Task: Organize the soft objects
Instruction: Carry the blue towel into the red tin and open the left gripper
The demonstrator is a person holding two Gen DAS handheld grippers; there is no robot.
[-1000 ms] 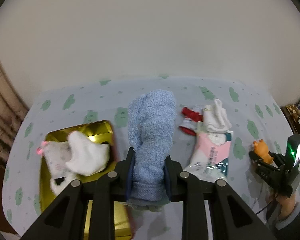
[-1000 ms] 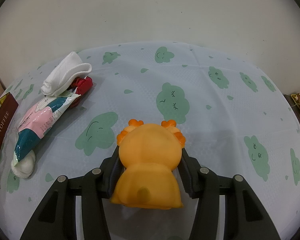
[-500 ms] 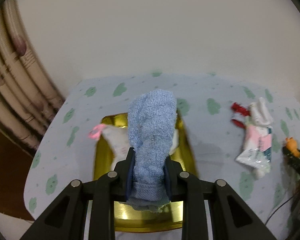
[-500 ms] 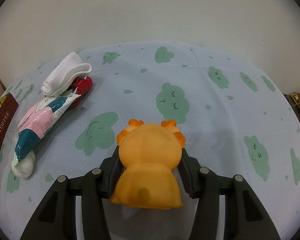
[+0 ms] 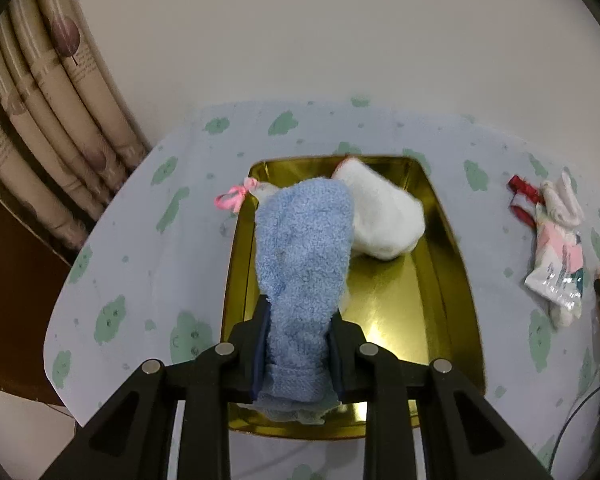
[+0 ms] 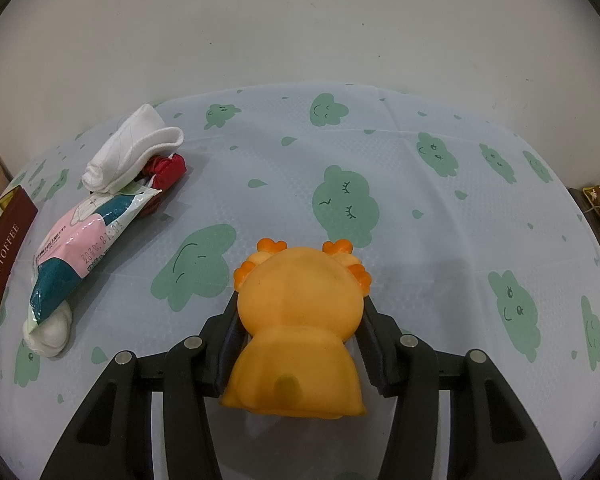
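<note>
The left claw (image 5: 298, 336), pinching the blue towel (image 5: 302, 256), had swung from beside the gold tin (image 5: 452, 248) to directly above it, ready to drop it in.

A pale blue worktop cloth (image 6: 440, 184) printed with green clouds carries a gold tin (image 5: 420, 288), a light blue towel (image 5: 304, 248), a white sock (image 6: 128, 156) and an orange toy (image 6: 300, 320).
</note>
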